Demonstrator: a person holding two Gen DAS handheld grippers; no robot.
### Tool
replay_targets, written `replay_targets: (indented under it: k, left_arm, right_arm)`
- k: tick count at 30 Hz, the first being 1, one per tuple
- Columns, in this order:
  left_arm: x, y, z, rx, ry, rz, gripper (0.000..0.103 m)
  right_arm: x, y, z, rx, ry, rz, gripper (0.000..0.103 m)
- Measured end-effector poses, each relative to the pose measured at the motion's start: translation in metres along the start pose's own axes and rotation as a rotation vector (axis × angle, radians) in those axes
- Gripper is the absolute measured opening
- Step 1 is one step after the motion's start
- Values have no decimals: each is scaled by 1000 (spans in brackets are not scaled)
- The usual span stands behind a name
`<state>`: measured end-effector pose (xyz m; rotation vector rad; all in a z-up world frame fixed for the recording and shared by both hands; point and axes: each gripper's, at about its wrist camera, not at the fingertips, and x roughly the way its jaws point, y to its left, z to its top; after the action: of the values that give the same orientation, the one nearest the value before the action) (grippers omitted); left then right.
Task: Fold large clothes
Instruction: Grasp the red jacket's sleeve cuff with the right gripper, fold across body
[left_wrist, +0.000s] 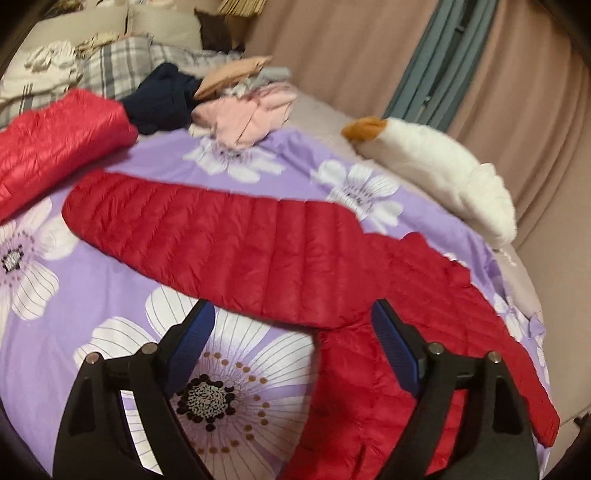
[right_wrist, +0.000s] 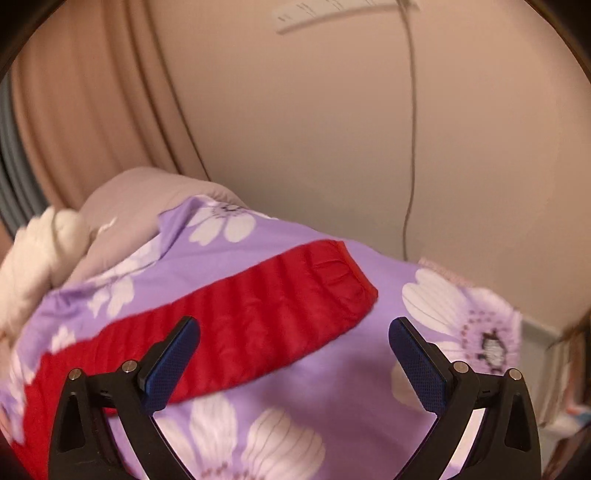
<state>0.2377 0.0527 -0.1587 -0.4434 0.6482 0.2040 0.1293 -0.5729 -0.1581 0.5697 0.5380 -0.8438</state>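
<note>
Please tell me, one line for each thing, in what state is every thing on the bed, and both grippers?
red puffer jacket: spread flat, unfolded, sleeve stretched out
second red garment: folded, set aside
pile of clothes: loosely heaped
white plush toy: lying at the bed's edge
left gripper: open, holding nothing
right gripper: open, holding nothing

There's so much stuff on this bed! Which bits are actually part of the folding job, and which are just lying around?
Part of the job:
- spread red puffer jacket
- left hand-held gripper, open
- right hand-held gripper, open

Just lying about:
- folded red jacket
- navy garment
- pink clothes
- white plush toy
- floral purple cover
</note>
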Motion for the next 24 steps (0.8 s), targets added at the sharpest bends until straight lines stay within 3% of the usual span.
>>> replay_targets:
  k: [3, 5, 7, 8, 10, 12, 14, 17, 21, 24]
  left_arm:
    - [10, 1, -2, 0, 6, 12, 86]
    - [13, 2, -2, -4, 4, 5, 86]
    - [14, 5, -1, -28, 0, -3, 86]
    - [15, 6, -1, -37, 1, -5, 86]
    - [19, 6, 1, -40, 1, 1, 86]
    - [20, 5, 2, -26, -7, 25, 86]
    - [22, 5, 2, -17, -5, 31, 86]
    - [21, 7, 4, -26, 3, 20, 86]
    - [10, 1, 6, 22, -37, 26, 86]
    - [2, -3, 8, 63, -68, 43, 86]
  right_arm:
    - [39, -20, -6, 89, 72, -45, 102]
    - [63, -25, -16, 87, 94, 11, 101]
    - [87, -33, -26, 124, 128, 40, 89]
    - [90, -32, -29, 132, 91, 18, 86]
    - [86, -23, -27, 95, 40, 38, 69]
    - [91, -15, -26, 93, 44, 99, 32]
    - [95, -6, -25, 88, 51, 137, 12]
    - [82, 12, -21, 13, -14, 96, 9]
    - [45, 45, -12, -30, -97, 195, 8]
    - [12, 91, -16, -136, -138, 241, 8]
